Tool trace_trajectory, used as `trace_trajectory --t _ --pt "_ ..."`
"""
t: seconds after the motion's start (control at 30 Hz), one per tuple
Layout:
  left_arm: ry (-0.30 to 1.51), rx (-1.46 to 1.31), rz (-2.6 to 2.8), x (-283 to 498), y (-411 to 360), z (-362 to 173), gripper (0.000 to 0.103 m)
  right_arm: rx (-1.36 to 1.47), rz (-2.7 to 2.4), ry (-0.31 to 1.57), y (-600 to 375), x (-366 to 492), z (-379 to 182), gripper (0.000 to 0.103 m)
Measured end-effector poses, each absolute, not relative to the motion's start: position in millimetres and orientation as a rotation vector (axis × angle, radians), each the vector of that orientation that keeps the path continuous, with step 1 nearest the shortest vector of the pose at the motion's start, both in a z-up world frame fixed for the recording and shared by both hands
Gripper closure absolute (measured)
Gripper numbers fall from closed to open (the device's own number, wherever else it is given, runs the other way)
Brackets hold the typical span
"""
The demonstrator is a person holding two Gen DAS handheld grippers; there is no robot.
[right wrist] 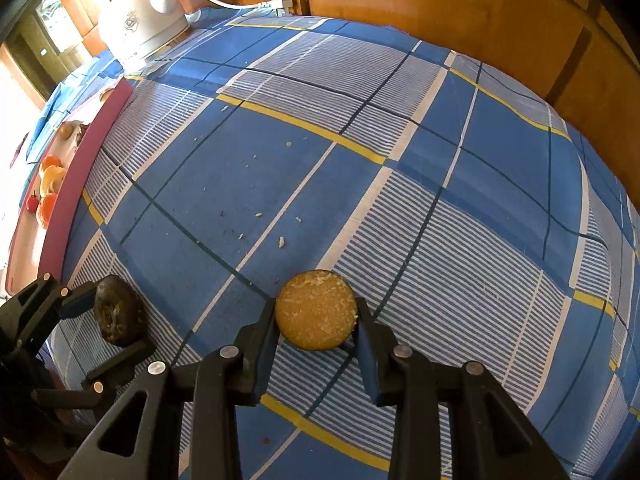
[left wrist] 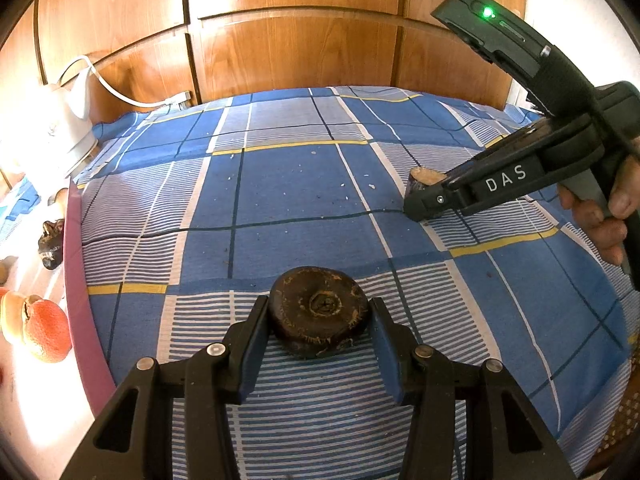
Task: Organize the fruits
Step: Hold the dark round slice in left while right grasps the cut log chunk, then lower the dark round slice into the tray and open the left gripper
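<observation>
A dark brown fruit half (left wrist: 318,312) lies skin-up on the blue checked cloth, between the fingers of my left gripper (left wrist: 318,320); the pads touch both its sides. It also shows in the right wrist view (right wrist: 118,312). My right gripper (right wrist: 316,312) is closed on the other fruit half (right wrist: 316,310), its tan cut face towards the camera. In the left wrist view the right gripper (left wrist: 420,196) holds that piece (left wrist: 424,178) down on the cloth at the right.
A pink-rimmed tray (left wrist: 80,280) at the left holds orange fruits (left wrist: 46,336) and a dark piece (left wrist: 50,244). A white kettle (right wrist: 140,28) with its cord stands at the back left. Wooden cabinets rise behind the table. Crumbs dot the cloth.
</observation>
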State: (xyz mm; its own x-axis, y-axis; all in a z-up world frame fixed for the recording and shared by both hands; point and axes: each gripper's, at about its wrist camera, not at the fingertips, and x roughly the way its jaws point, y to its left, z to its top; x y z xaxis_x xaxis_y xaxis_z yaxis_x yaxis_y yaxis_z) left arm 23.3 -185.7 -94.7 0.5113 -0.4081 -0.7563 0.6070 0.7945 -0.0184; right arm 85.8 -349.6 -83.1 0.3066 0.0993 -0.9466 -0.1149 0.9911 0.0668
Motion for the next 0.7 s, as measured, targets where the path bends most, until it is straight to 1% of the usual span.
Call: trace_trajectory --t 0.37,0.7 --pt "0.895 0.259 -0.617 30.0 -188.8 -87.1 0.055 -0.075 0.154 1.229 -334.2 82.7 -86.8 0.067" --pt "0.839 0.174 -0.605 24.9 -159.8 -40.6 0.055 -0.091 0.158 1.218 -333.6 79.4 -88.0 0.067"
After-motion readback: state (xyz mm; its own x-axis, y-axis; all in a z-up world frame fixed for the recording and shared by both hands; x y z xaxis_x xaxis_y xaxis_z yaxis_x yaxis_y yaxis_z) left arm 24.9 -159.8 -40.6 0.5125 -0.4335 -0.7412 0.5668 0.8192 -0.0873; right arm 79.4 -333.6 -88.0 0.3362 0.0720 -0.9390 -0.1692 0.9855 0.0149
